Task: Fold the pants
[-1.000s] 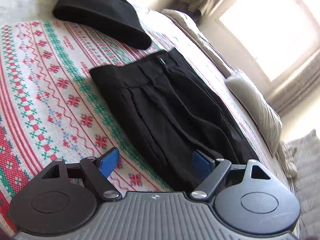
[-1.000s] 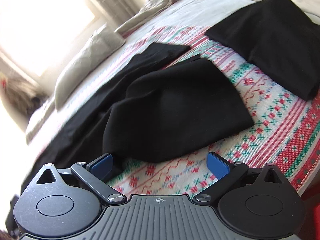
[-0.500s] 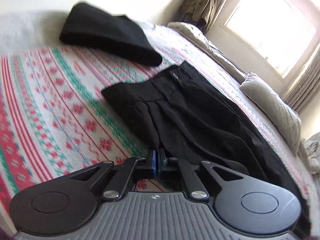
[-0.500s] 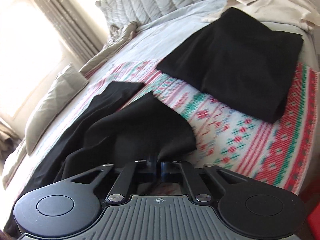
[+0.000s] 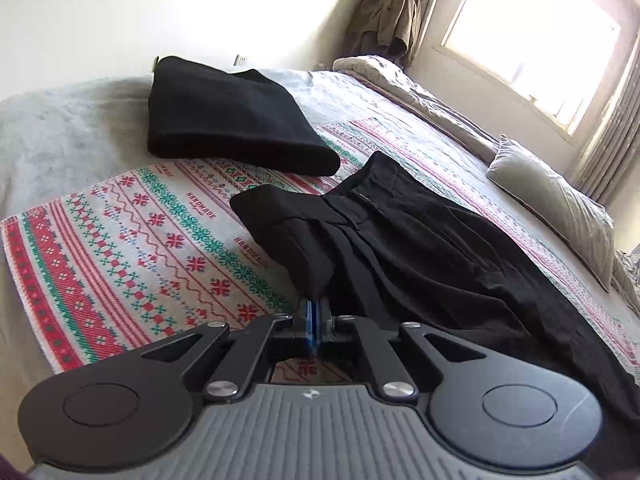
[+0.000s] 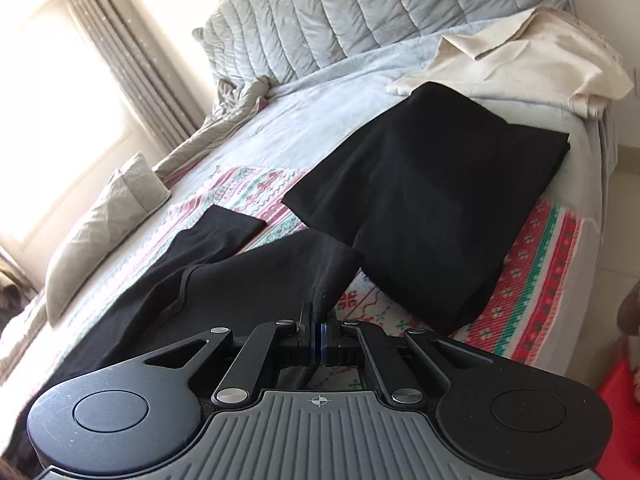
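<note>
We had both grippers spread wide a second ago; now the left gripper (image 5: 314,312) is clamped on the waist edge of the black pants (image 5: 420,256), and the right gripper (image 6: 320,334) pinches a leg hem. Both pinched edges are now lifted off the patterned blanket (image 5: 120,240), cloth tented up.

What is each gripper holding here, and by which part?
Left gripper: black pants, pinched at the waist end's edge. Right gripper: the same pants, pinched at a leg-end edge.

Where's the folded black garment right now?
In the left wrist view, the folded garment lies upper left on the bed, just behind the pants.
</note>
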Demonstrator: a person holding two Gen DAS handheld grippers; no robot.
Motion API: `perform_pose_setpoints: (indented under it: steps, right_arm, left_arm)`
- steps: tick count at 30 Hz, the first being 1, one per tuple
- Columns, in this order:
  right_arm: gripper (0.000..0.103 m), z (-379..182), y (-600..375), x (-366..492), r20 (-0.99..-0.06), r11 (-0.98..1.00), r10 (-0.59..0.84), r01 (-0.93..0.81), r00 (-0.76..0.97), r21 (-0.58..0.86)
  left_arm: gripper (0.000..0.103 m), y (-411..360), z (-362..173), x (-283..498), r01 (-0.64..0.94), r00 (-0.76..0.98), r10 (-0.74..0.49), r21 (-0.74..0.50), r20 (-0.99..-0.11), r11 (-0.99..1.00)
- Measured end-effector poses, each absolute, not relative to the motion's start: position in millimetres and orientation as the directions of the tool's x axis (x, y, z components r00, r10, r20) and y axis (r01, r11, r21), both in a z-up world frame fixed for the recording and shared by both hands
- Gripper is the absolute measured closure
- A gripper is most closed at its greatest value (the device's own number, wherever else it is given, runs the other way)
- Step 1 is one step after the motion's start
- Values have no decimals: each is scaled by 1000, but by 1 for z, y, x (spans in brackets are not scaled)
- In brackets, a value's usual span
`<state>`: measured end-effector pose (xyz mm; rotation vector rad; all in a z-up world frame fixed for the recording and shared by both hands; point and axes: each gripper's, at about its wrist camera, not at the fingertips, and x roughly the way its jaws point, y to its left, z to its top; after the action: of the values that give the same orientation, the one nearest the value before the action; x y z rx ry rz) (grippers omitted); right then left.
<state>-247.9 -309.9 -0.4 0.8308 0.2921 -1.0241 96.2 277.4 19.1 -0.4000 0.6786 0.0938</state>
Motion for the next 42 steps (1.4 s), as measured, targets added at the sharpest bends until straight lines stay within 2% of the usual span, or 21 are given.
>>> perform_pose_setpoints:
  steps: [8, 12, 14, 15, 16, 17, 18, 20, 21, 26, 29, 34, 39, 42]
  right_arm:
    - [102, -2, -303, -258, -629, 258, -587, 854, 509, 451]
    - [102, -10, -304, -256, -683, 277, -559, 882, 471, 382]
    - [103, -15, -306, -254, -703, 288, -542, 887, 462, 361]
    - [102, -13, -306, -254, -703, 297, -540, 886, 463, 356]
    - [91, -10, -304, -255, -705, 305, -532, 883, 469, 358]
    - [84, -6, -303, -256, -710, 309, -529, 885, 464, 348]
    - [79, 0, -301, -257, -709, 318, -534, 886, 461, 337]
    - [55, 12, -298, -262, -687, 347, -554, 881, 470, 323]
    - [52, 18, -298, -264, -673, 362, -564, 876, 479, 320]
    - [50, 34, -313, -256, -632, 405, -571, 849, 525, 339]
    - [51, 35, -328, -238, -610, 435, -557, 824, 563, 364]
    - [51, 33, -364, -213, -607, 418, -515, 796, 605, 438]
    - [51, 10, -397, -190, -648, 366, -512, 826, 564, 429]
    - [56, -10, -408, -175, -675, 364, -513, 847, 530, 388]
  left_arm:
    - [91, 298, 11, 83, -224, 743, -50, -318, -668, 921]
    - [90, 291, -11, 92, -216, 666, -29, -230, -746, 949]
    - [87, 288, -19, 94, -196, 641, -23, -193, -767, 961]
    - [83, 285, -17, 93, -187, 645, -10, -170, -765, 968]
    - [73, 282, -13, 90, -186, 649, 15, -139, -760, 973]
    - [55, 278, -8, 86, -188, 660, 51, -100, -749, 977]
    - [49, 273, -3, 81, -179, 678, 81, -57, -731, 982]
    - [31, 260, 7, 69, -132, 718, 98, 3, -689, 991]
    - [28, 252, 13, 63, -105, 735, 90, 18, -672, 994]
    - [8, 206, 33, 44, 51, 784, -43, -4, -619, 999]
    - [1, 170, 36, 39, 170, 781, -152, -27, -605, 985]
    - [0, 102, 24, 37, 343, 733, -296, -43, -612, 938]
    - [0, 49, 11, 38, 480, 660, -429, -93, -617, 872]
    - [0, 20, 0, 40, 547, 623, -474, -87, -622, 833]
